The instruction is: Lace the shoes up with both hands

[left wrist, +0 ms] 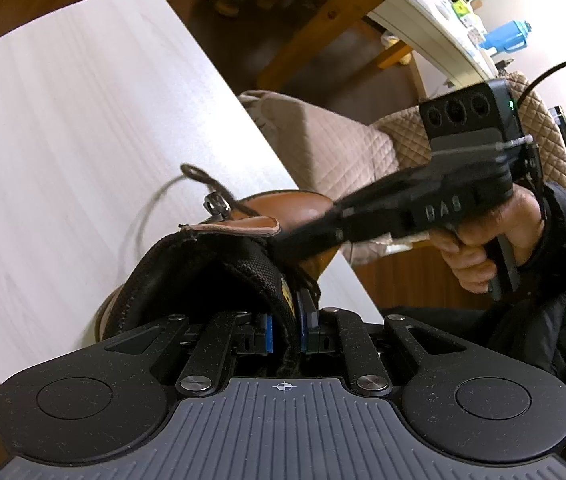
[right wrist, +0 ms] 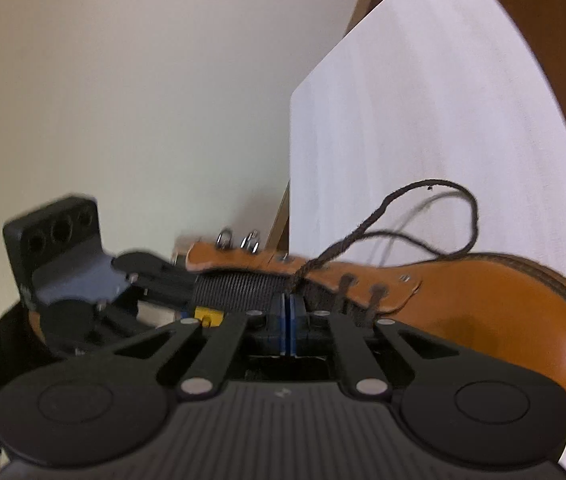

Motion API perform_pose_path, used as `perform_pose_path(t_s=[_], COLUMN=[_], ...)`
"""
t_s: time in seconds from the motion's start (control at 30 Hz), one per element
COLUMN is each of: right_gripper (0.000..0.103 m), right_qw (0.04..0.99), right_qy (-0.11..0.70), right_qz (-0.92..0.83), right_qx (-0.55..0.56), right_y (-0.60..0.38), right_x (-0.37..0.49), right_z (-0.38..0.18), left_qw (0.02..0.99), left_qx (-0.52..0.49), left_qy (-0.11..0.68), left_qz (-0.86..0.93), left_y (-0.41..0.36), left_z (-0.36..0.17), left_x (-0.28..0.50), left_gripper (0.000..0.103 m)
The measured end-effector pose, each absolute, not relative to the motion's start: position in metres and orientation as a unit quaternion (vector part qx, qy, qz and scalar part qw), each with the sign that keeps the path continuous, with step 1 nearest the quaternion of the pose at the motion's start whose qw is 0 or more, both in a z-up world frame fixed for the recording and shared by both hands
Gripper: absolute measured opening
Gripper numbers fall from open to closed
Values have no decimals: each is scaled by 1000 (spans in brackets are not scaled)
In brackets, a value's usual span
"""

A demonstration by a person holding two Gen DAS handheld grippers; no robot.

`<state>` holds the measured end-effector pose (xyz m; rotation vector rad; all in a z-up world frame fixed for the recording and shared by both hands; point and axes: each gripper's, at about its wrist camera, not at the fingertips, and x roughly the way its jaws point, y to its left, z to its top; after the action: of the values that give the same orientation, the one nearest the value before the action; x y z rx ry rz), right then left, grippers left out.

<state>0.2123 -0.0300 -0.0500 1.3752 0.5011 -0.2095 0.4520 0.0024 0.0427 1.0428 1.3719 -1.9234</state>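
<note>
White worktop (left wrist: 75,128), tan boot (right wrist: 483,300) lying on it near the edge, toe pointing away from the person. Left fingers (left wrist: 286,326) clamped on the boot's black padded collar (left wrist: 219,264) – blue pads either side of it. Right fingers (right wrist: 287,320) pressed together at the base of the dark lace (right wrist: 423,216), just below the eyelets – looks like the lace is pinched, contact point partly hidden. Lace rising from there in a loose loop over the worktop. Two metal hooks (right wrist: 239,240) standing up on the upper flap. Hand (left wrist: 495,236) in dark sleeve on the right handle.
</note>
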Motion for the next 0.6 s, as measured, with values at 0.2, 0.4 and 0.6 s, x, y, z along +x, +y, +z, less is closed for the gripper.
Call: perform_pose_path(t_s=[0.2,0.4,0.6], right_gripper=[16,16,16], right_qw=[736,731,736], right_qy=[224,243,252], right_qz=[-99,-101,-95], right_qx=[631,630,621], right_y=[-31,-12,0], right_x=[203,189,201], right_z=[-45,-41,-43], left_qw=[279,277,273], left_qx=[383,379,379], left_qy=[517,521,521], left_qz=[-713,-713,-714], left_y=[2,1,-1], left_z=[42,41,41], left_x=[456,457,457], left_gripper=[12,12,12])
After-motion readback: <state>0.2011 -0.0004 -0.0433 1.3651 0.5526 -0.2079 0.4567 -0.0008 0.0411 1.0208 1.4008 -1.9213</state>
